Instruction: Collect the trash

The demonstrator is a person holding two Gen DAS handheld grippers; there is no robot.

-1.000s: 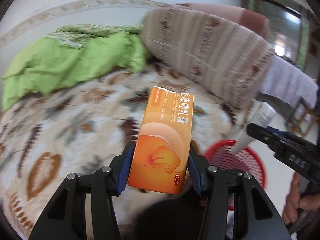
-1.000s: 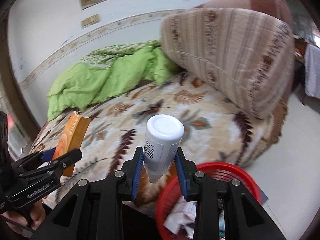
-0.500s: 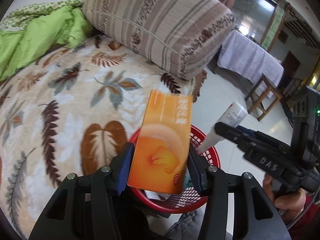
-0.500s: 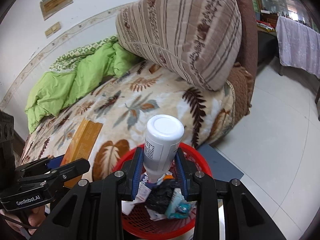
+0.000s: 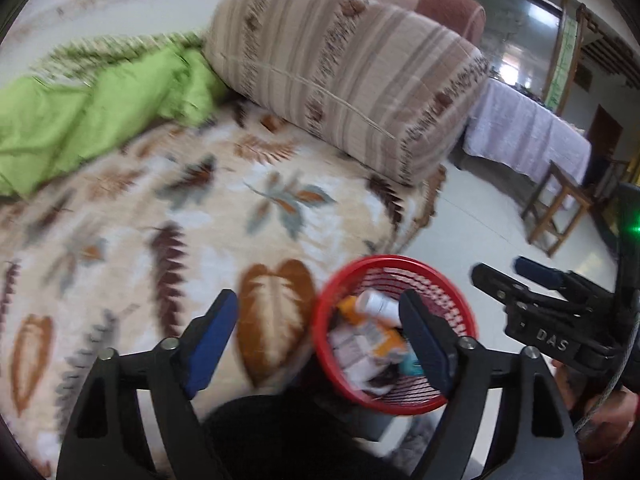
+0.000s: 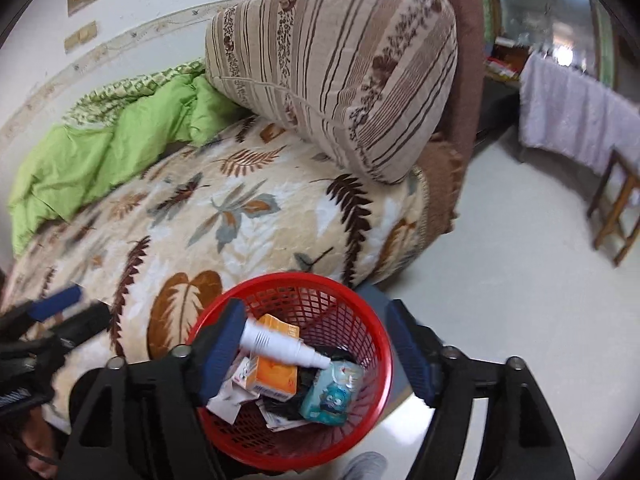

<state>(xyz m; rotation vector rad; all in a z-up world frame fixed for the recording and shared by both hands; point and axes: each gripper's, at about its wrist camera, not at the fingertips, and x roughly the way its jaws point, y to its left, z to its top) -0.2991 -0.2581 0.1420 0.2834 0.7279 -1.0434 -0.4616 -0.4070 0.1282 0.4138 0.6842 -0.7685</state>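
We hold our left gripper (image 5: 320,328) over the edge of the bed (image 5: 132,248), just beside the red basket (image 5: 460,304). Its jaws are opening, and nothing is between them. Our right gripper (image 6: 316,344) hangs right above the basket (image 6: 376,312). Its jaws are opening too. They grip nothing.

The trash is in the basket. A white bottle (image 6: 280,346) lies on its side on top of an orange box (image 6: 276,376). The bottle's wide end is just by the right gripper's left pad, but the pad does not squeeze it. Next to them are a blue packet (image 6: 332,396), some paper and something black.

The basket stands on the floor (image 6: 520,280), close against the bed. On the bed are a leafy blanket, a green quilt (image 6: 100,152) and a big striped pillow (image 6: 340,68).
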